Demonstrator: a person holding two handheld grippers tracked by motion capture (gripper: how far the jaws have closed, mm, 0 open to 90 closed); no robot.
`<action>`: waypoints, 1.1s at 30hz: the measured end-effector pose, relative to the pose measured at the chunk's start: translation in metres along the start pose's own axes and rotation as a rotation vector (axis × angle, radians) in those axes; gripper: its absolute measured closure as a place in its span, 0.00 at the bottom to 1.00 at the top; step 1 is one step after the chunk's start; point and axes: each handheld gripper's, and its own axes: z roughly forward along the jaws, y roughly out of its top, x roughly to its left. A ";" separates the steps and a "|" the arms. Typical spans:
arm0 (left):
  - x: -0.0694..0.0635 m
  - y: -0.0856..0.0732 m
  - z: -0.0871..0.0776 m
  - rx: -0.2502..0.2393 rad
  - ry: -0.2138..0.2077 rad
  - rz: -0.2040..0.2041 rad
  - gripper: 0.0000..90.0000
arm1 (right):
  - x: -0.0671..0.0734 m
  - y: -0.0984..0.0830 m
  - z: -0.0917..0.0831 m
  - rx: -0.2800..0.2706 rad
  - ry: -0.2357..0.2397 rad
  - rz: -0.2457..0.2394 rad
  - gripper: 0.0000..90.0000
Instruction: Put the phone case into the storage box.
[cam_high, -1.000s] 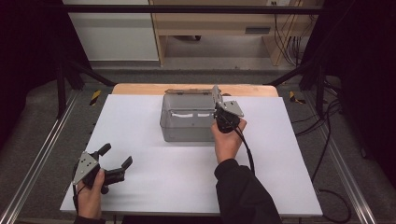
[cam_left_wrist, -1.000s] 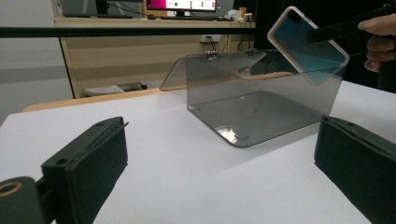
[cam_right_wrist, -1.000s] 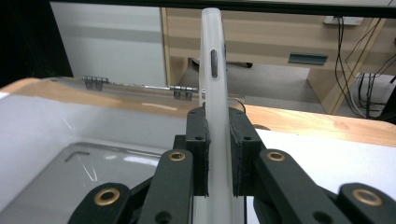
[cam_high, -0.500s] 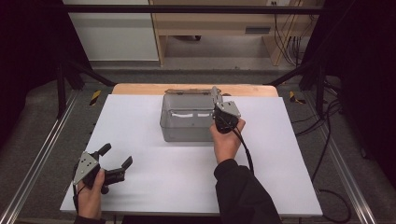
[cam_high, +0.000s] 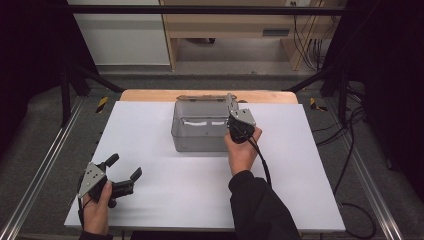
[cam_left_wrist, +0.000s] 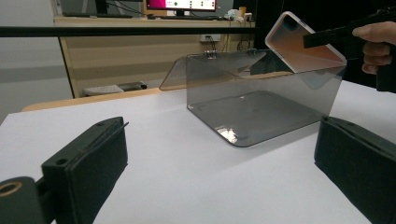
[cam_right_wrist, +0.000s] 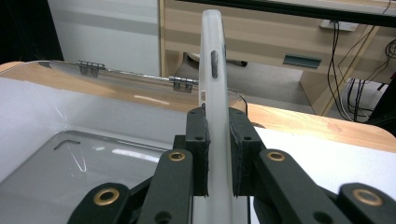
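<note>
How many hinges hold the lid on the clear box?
2, both on the clear box's back edge in the right gripper view: one hinge at left, the other hinge nearer the phone case.

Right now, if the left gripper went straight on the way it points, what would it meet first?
Probably the clear box: it stands ahead of the open left gripper across bare white table. The right gripper holds the phone above the box.
</note>
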 end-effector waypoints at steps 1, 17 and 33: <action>0.000 0.000 0.000 0.000 0.000 0.000 0.03 | 0.000 0.000 0.000 0.000 0.000 0.000 0.89; 0.000 0.000 0.000 -0.001 -0.002 0.000 0.03 | 0.000 -0.003 0.001 0.008 0.000 0.004 0.89; 0.000 0.000 0.000 -0.001 -0.002 0.000 0.03 | 0.000 -0.005 0.002 0.017 0.005 0.012 0.90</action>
